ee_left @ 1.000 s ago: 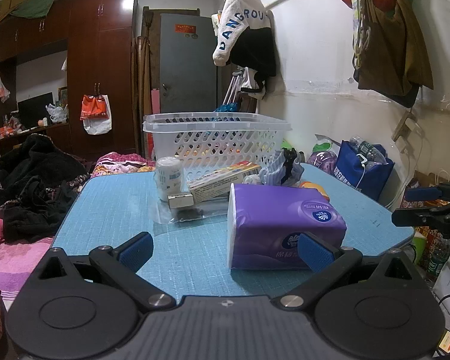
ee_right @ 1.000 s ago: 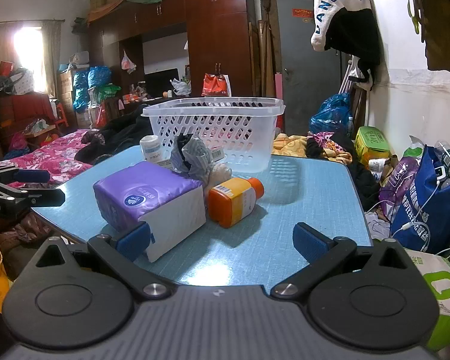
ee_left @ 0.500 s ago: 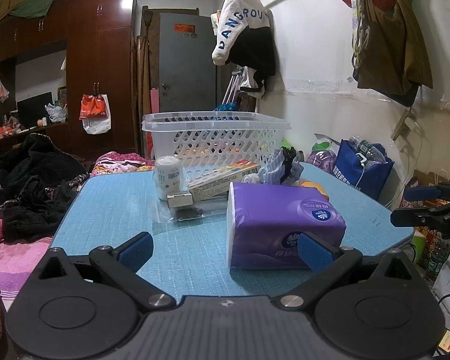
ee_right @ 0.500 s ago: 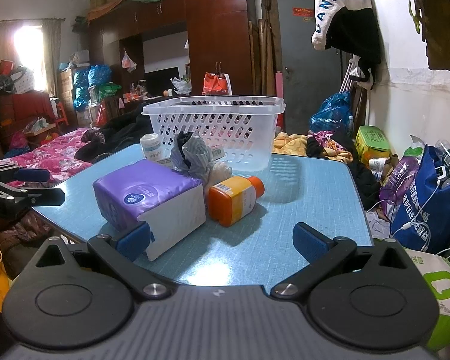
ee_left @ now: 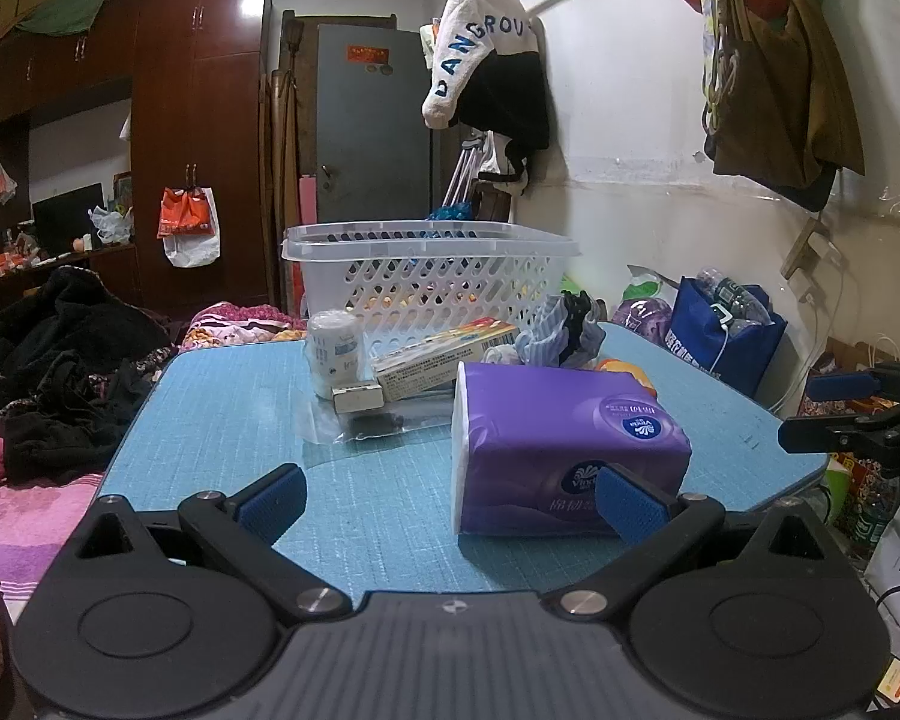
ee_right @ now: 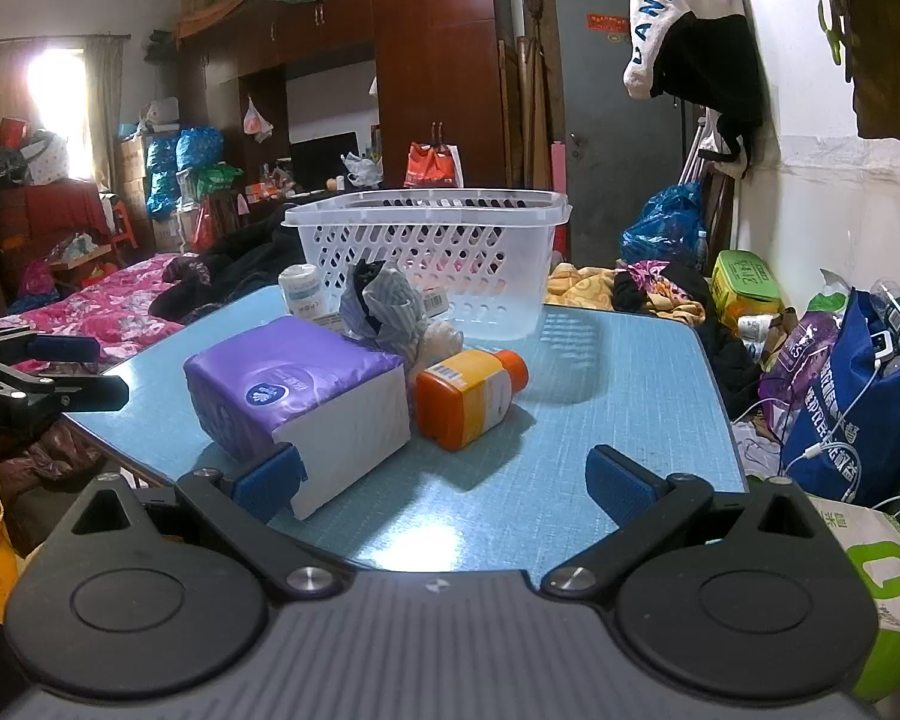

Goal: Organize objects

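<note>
- Purple tissue pack [ee_left: 564, 450] lies flat on the blue counter [ee_left: 222, 414], centre-right in the left wrist view, long axis running from the near right corner toward the basket [ee_left: 432, 276]; its white end faces frame left.
- Since a second ago almost nothing has changed: the objects sit as before and the view shifts only a touch. My reading is that no grasp has begun and all sorting is still ahead.
- Left hand-held gripper [ee_left: 450, 495] stands wide, holding nothing; its right pad overlaps the pack's near face in the picture, contact uncertain.
- Right hand-held gripper [ee_right: 444, 480] is also wide and empty, its left pad low beside the pack's white end.
- Orange bottle [ee_right: 471, 396] lies on its side, centre of the right wrist view, cap pointing toward the upper right, just beside the pack.
- A white roll [ee_left: 333, 345], a flat box [ee_left: 444, 354] and crumpled cloth [ee_right: 390, 306] crowd the space in front of the basket, which looks empty.
</note>
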